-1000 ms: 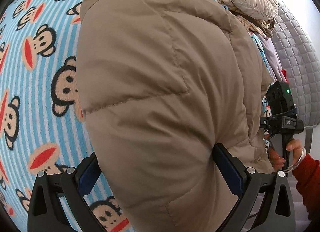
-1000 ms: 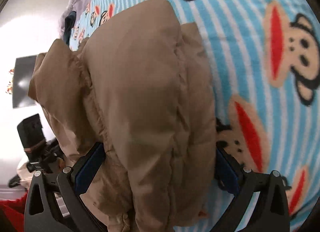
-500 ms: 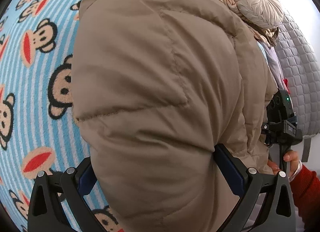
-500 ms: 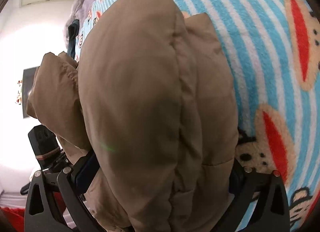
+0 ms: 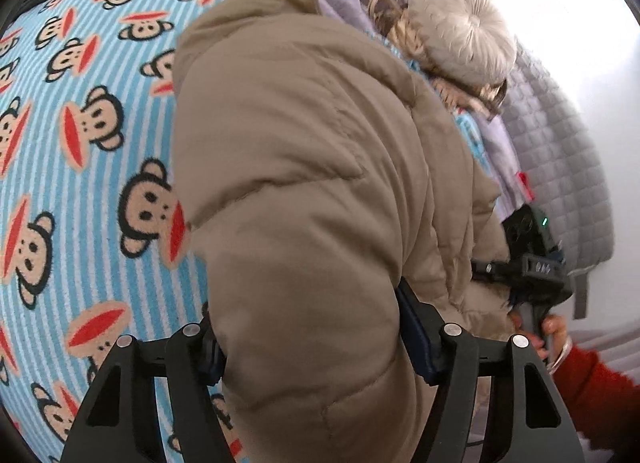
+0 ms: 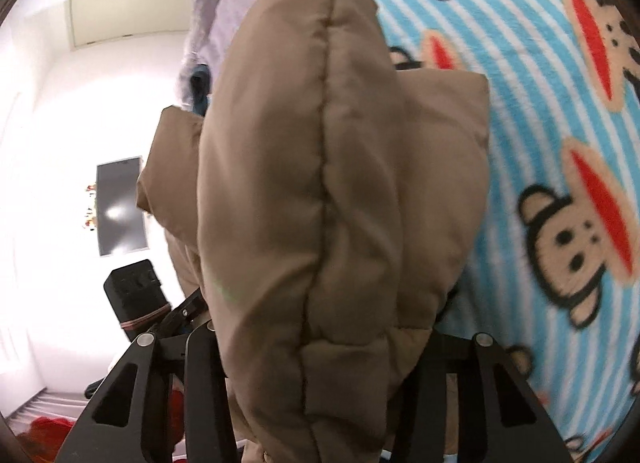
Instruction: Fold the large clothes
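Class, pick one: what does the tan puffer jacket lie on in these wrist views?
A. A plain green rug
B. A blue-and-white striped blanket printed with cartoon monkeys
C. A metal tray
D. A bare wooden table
B: the tan puffer jacket rests on the striped monkey-print blanket, which shows beside it in both views.

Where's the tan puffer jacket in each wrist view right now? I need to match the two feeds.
Left wrist view: the tan puffer jacket fills the centre, its near bulge between the closing left gripper jaws.
Right wrist view: the jacket fills the centre, bunched between the closing right gripper jaws.
Shared landmark: the blue striped monkey blanket beneath it.
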The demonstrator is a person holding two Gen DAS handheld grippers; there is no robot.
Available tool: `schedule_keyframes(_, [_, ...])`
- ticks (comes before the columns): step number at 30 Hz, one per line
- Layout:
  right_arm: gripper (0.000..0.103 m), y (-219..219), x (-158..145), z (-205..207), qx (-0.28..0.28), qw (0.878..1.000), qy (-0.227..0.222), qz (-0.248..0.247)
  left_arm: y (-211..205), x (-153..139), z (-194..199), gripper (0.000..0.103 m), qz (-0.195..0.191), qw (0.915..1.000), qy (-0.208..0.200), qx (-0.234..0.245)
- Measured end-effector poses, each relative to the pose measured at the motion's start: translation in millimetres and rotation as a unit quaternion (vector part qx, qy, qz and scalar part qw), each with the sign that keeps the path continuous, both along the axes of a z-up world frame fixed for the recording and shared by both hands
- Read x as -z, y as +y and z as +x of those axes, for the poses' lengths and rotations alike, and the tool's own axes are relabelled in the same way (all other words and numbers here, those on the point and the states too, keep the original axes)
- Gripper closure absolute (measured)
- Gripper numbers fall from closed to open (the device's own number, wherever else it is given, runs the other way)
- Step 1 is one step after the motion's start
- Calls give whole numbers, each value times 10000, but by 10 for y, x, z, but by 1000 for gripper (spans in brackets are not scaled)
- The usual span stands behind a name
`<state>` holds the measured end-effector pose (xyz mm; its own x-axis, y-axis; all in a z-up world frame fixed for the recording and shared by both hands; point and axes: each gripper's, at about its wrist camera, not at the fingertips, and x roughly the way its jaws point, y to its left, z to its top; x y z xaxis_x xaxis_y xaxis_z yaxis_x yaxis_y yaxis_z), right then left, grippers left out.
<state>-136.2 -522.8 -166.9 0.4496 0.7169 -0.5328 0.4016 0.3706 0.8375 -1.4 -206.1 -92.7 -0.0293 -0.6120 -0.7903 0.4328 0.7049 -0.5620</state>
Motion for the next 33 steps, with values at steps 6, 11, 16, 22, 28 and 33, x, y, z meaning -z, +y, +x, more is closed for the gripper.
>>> schedule_keyframes(6, [54,361,-231,229,-13,9997,-203,115,404,-284,378,34,-298,9991,-117,-292])
schedule_keyframes(11, [54,805,-390,712,-130,9985,-516,148,883,-447,775,34,-298,9972,-403,-561])
schedule_keyframes(16, [54,1243,-436,1298,-314,9967,-749,48,1325,-473,1191,34,-242,9943,-655,-810])
schedule_keyframes(22, [54,1712,-315,1952,-495,9954,-746,-328,1683,-112,1691,33,122,9895,-757,-1226])
schedule_keyframes(28, [38,1942,123,2333,-721,9945,-244,-715,1847,452,1862,15,338,9875,-442,-1475])
schedule_keyframes(33, [34,1879,206,2290,-447,9967,-7,-678,1837,229,1786,16,800,9821,-898,-1446])
